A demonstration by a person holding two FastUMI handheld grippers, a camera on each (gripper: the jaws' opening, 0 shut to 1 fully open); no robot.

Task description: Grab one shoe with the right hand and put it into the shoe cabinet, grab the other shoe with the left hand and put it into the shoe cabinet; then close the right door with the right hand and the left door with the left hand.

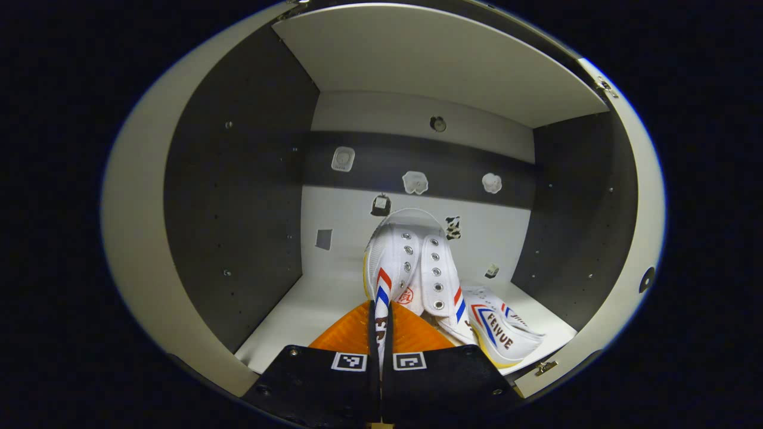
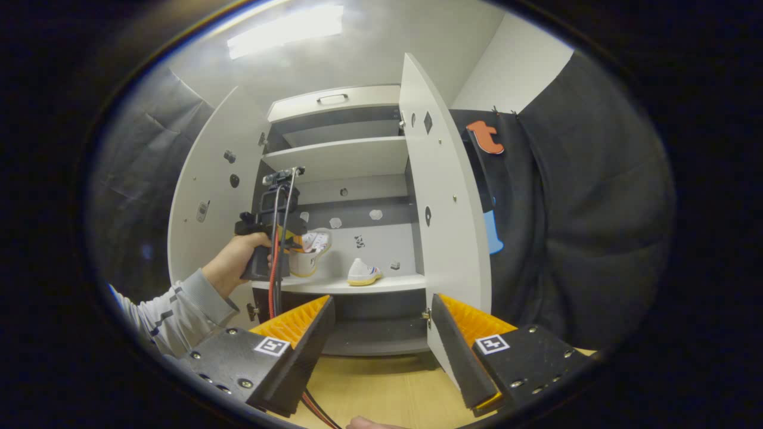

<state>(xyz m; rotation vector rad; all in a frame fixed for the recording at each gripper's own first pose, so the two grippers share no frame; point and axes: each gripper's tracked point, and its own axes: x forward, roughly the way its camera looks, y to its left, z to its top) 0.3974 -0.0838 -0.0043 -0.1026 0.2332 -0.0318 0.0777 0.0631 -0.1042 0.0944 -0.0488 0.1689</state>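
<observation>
Left gripper (image 1: 380,322) clamped on shoe (image 1: 411,262), held inside cabinet (image 1: 238,179) above shelf. Other shoe (image 1: 501,333) lying just right of it. Right gripper (image 2: 381,333) wide apart, holding nothing, facing open doors.

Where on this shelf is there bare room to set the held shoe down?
Bare shelf floor lies between the left wall and the held shoe. The right side is crowded by the placed shoe. The left hand-held gripper pinches the held shoe.
</observation>
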